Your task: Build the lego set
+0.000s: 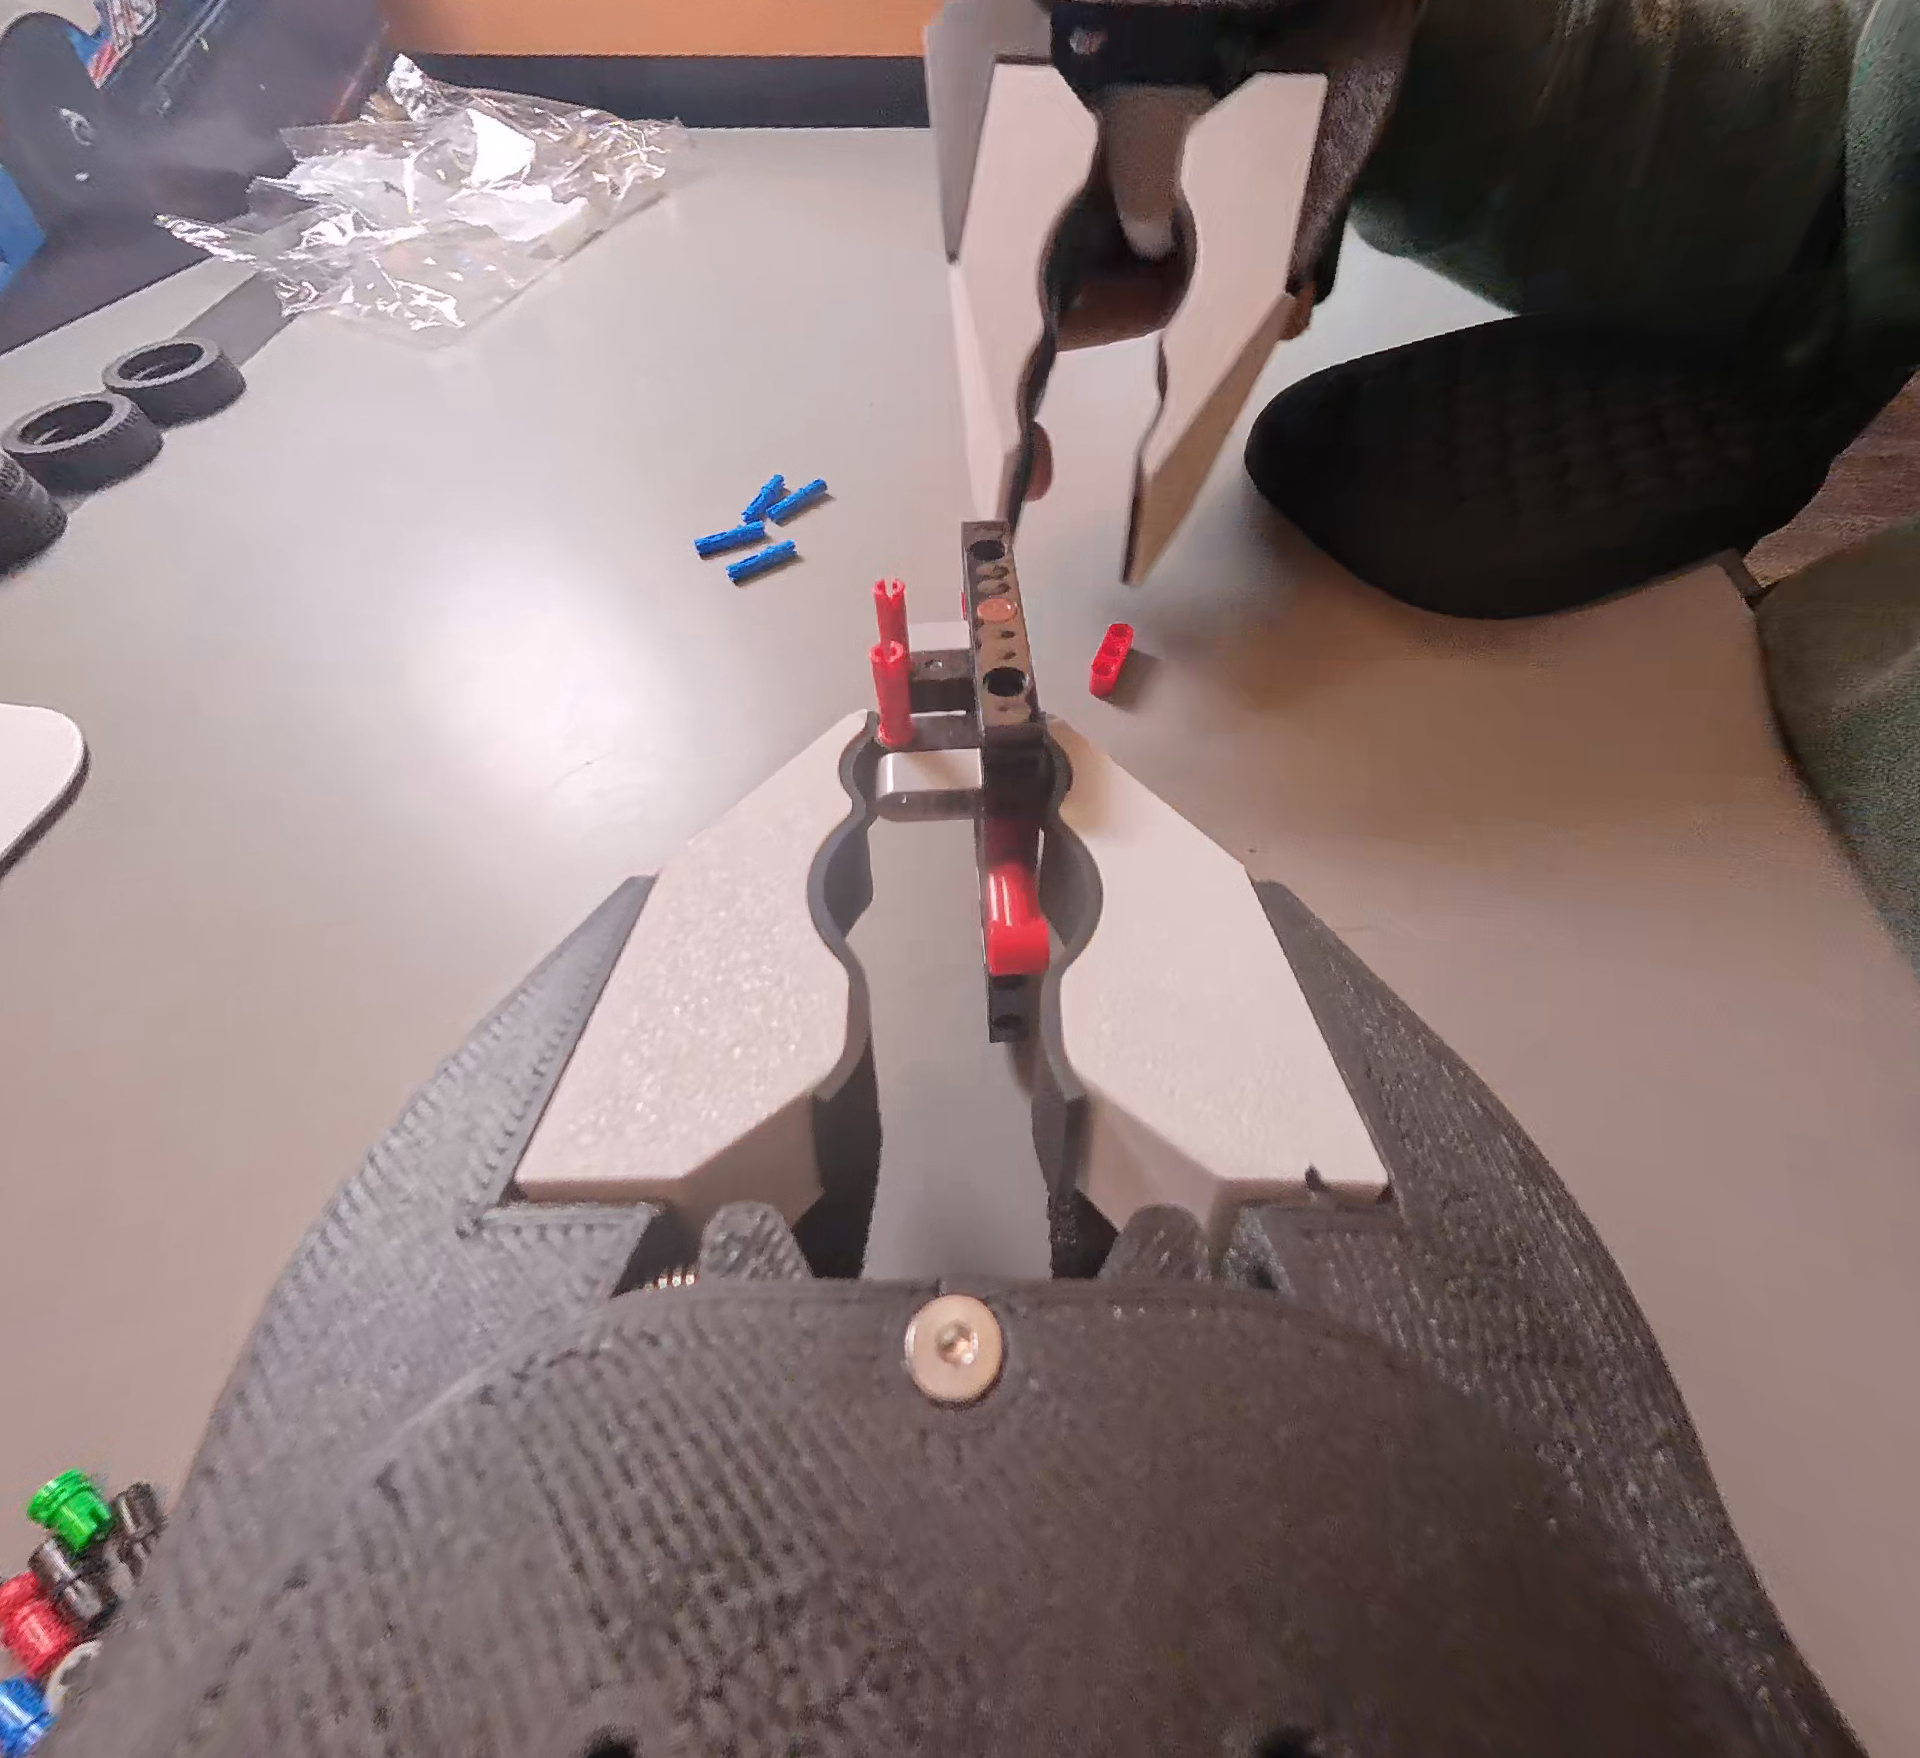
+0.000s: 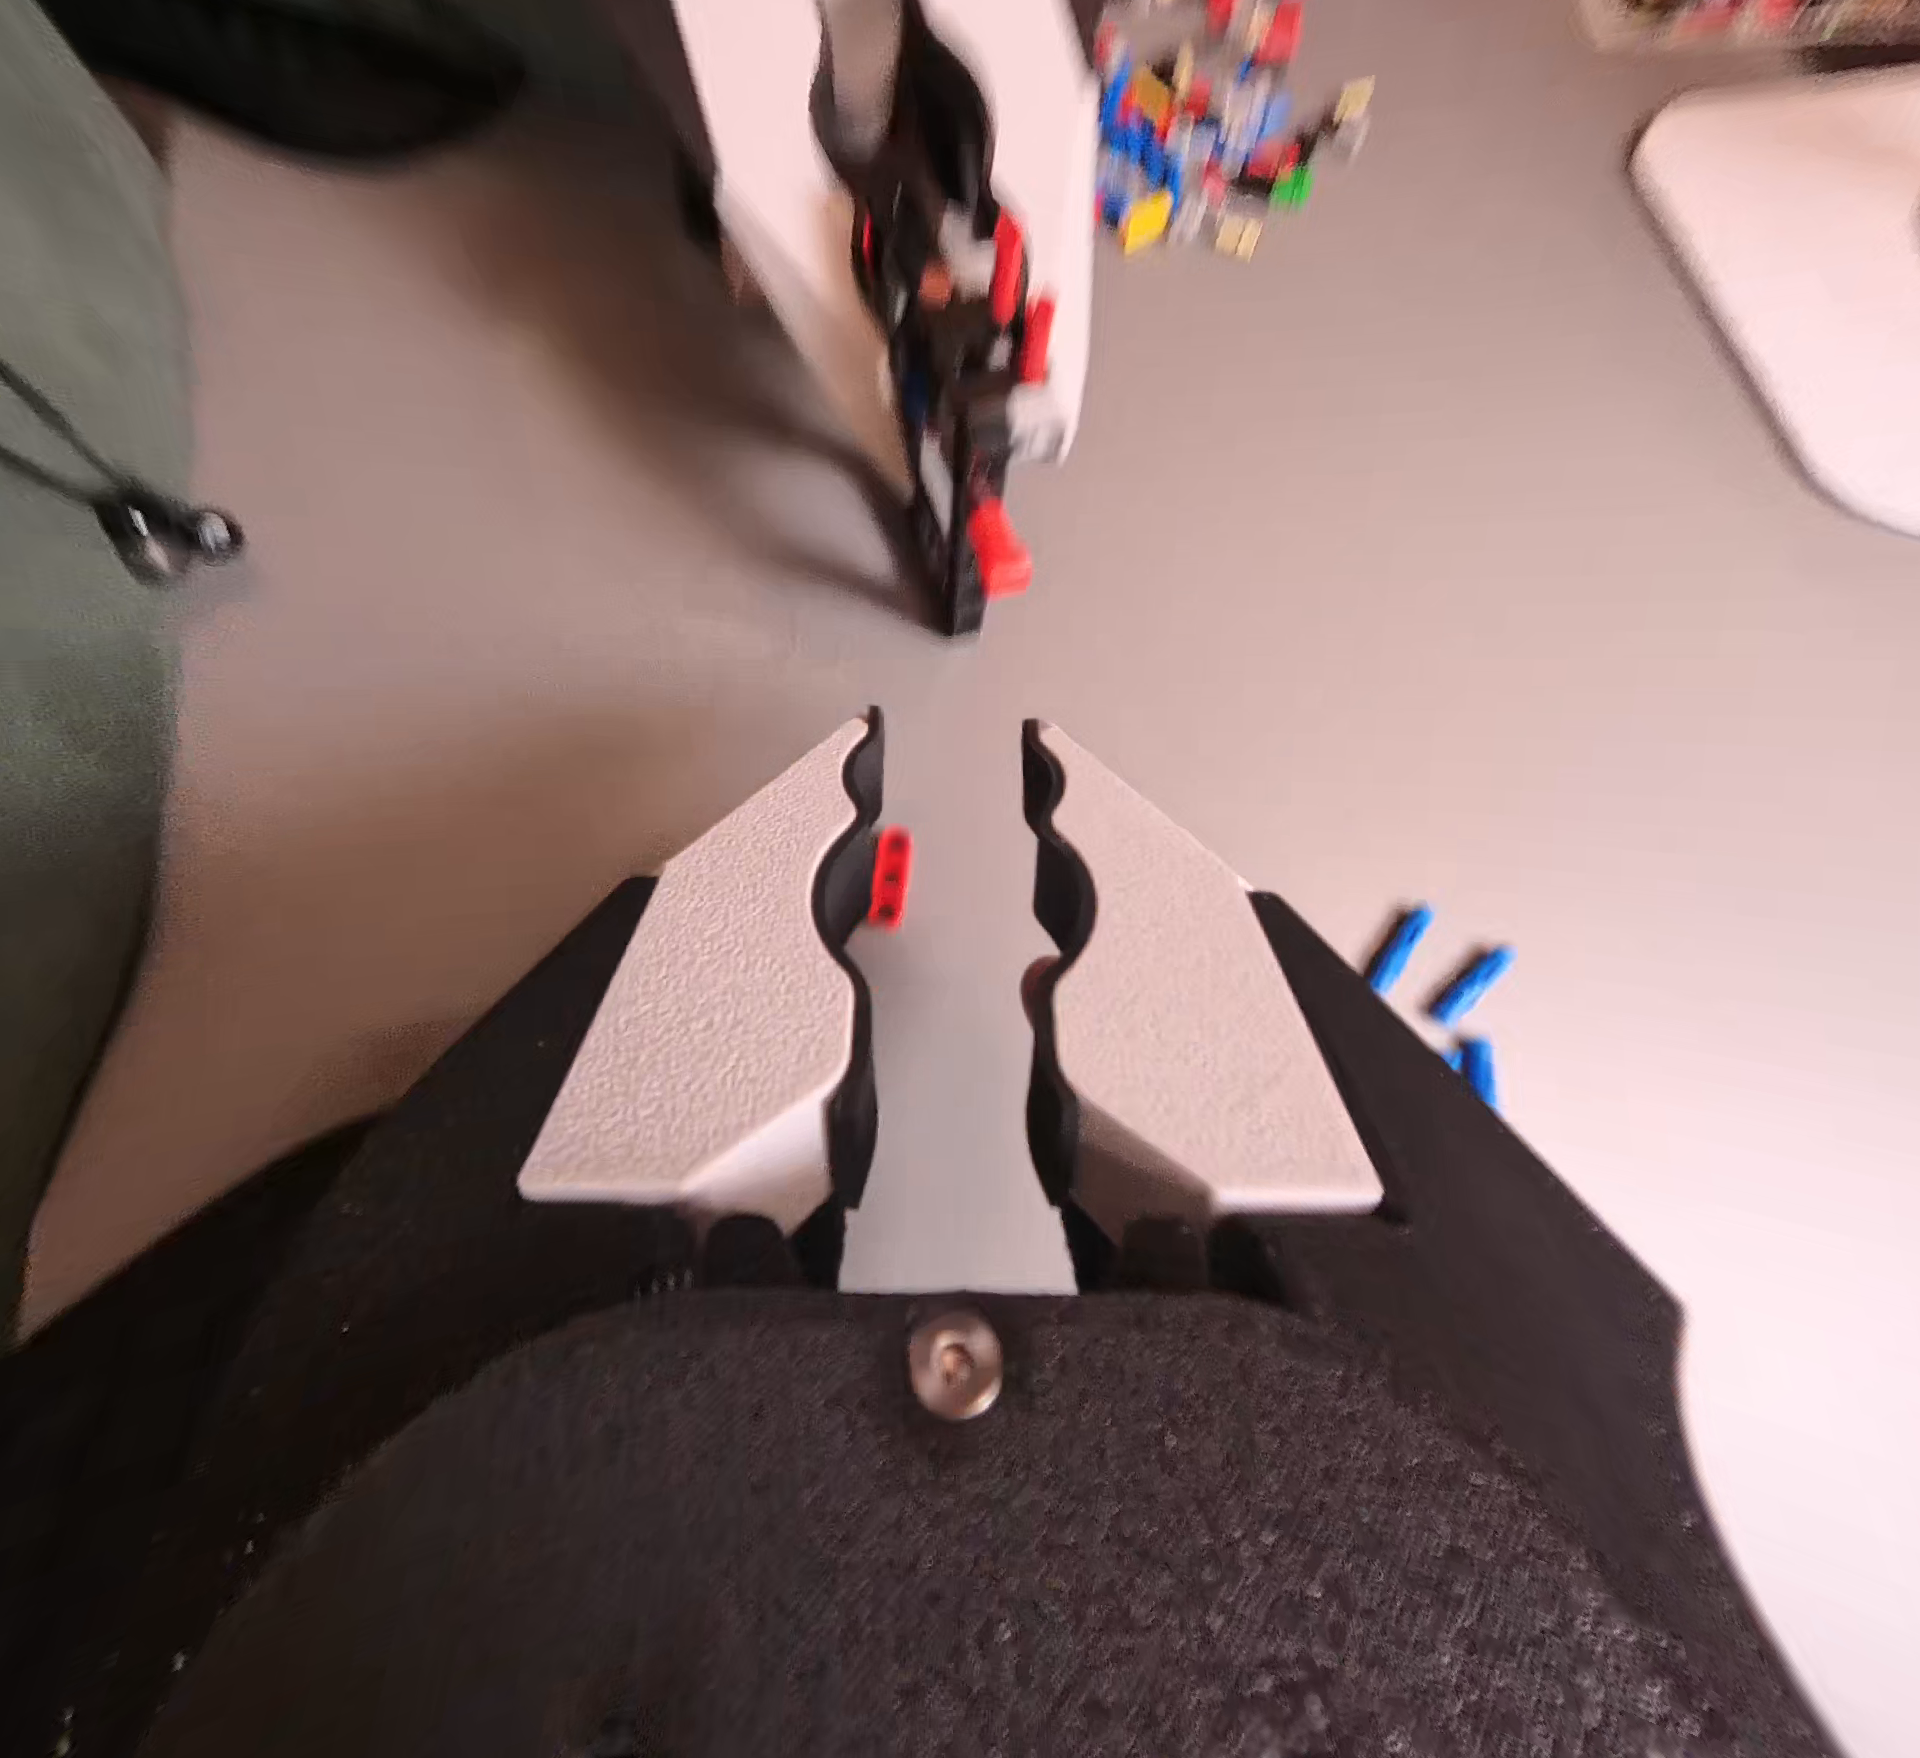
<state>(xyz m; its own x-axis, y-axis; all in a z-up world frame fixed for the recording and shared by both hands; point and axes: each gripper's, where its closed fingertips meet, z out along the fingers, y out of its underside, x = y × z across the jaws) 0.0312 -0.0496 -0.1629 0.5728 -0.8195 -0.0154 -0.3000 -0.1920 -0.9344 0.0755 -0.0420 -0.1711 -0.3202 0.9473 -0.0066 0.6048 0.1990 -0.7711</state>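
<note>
Matt grey table (image 1: 436,669); glossy plastic assembly (image 1: 1003,659); crinkled clear wrapper (image 1: 436,202) (shiny); grainy black gripper (image 1: 961,752).

Both wrist cameras close above grey table (image 1: 520,877), facing each other; shared: blue pins (image 1: 762,529), small red piece (image 2: 890,875).

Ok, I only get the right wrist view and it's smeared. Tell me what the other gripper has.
Observer: The left gripper is shut on a black beam with a row of holes.
Operator: Say what sticks off that beam.
Observer: Two red pegs stand upright just to its left.
Operator: Name any loose parts outside my frame.
Observer: Black tyres lie on the table, far to the left in the left wrist view.
</note>
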